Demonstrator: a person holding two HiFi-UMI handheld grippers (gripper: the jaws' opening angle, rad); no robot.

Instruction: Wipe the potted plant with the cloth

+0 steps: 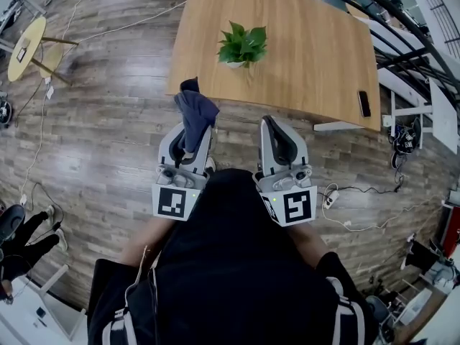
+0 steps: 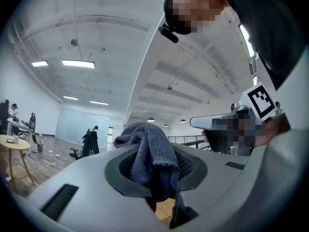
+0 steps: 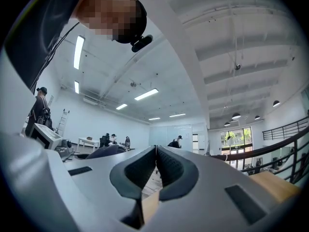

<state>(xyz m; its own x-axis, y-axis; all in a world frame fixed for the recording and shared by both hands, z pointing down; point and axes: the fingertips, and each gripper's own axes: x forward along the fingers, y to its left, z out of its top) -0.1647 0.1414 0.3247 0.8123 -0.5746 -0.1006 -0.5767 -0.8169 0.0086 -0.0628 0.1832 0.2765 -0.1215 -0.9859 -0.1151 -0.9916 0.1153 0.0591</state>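
The left tongs (image 1: 191, 131) are clamped on a dark blue-grey cloth (image 1: 195, 110), which bunches out past the jaw tips. I judge this to be a grip near its middle, leaving a loose fold free to meet the leaves. The right tongs (image 1: 279, 129) are pressed fully together with nothing between them, probably kept in reserve to steady the pot. Both are held about level in front of the person, short of the wooden desk (image 1: 316, 63). The potted plant (image 1: 243, 45) stands upright near the desk's middle, well apart from both tongs, so wiping has not begun. A dark phone (image 1: 364, 103) lies near the desk's right edge. No brand or writing can be read — only black-and-white square markers on the tongs' cubes.
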